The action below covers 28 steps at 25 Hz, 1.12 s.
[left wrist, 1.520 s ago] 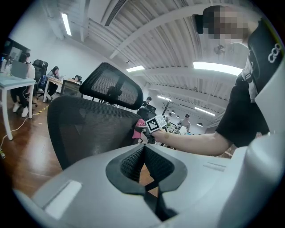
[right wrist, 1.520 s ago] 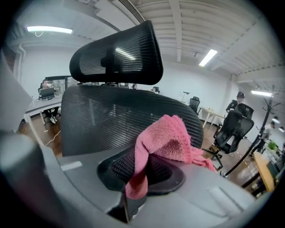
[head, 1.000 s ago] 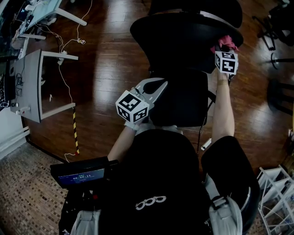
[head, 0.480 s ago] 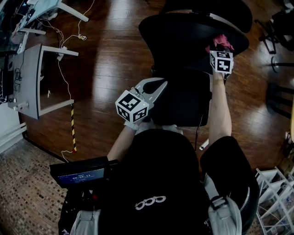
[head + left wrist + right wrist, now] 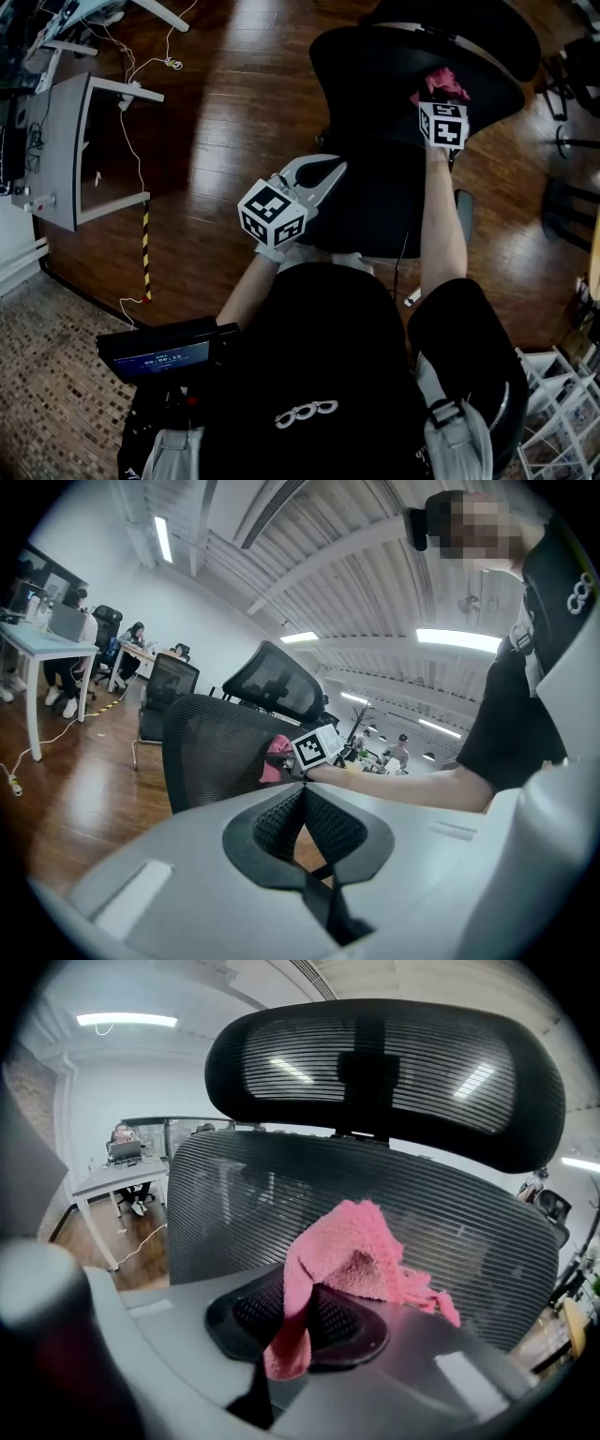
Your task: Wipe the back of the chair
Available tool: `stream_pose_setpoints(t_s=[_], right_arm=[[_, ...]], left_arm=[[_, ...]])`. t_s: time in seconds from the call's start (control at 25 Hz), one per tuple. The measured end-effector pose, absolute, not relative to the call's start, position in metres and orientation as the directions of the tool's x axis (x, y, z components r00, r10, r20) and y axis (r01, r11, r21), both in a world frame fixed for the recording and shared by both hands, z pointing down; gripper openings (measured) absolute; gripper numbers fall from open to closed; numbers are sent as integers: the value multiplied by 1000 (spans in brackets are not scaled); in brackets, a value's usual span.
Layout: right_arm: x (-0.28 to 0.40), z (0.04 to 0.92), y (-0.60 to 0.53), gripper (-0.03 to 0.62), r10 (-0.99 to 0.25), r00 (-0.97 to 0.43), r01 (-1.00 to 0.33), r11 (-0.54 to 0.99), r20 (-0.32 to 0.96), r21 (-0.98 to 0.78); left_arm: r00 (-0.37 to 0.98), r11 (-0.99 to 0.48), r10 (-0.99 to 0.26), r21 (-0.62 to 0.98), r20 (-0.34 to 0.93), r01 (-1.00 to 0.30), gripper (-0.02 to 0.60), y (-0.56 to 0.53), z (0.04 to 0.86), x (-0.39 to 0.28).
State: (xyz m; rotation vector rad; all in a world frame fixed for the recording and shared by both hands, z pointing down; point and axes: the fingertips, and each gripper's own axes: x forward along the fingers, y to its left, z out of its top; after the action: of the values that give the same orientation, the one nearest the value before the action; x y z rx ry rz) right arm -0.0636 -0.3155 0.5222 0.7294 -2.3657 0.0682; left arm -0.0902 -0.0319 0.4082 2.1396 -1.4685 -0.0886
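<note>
Straight ahead of me, at about one o'clock in the head view, the black mesh chair back stands with its headrest above it at twelve. A pink cloth sits right at the mesh, toward the three o'clock side of the back; I cannot tell how firmly it presses. My right gripper has its jaws clamped on that cloth, one fold hanging down between the ribbed pads toward six o'clock and the rest bunched up in front of the mesh. My left gripper hangs lower, near the centre of the head view, over the chair's seat, its jaws closed tight together with nothing between them. Out at nine o'clock lies the wooden floor, with a grey desk and a black-and-yellow striped strip beside it.
</note>
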Motion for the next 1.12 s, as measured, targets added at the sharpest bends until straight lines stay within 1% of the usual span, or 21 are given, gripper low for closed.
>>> stream_pose_setpoints(t_s=[0.8,1.12], right_arm=[[-179,539,-227,41,-364,-698,-396,914,617,91],[-214,544,-196,41,-310,-721,-335,939,620,80]], left_arm=[[349,-205,-908,480,233,-853,-9,9,414,-144],[362,-224,-906,477,219,-850,-9,9,410,-147]])
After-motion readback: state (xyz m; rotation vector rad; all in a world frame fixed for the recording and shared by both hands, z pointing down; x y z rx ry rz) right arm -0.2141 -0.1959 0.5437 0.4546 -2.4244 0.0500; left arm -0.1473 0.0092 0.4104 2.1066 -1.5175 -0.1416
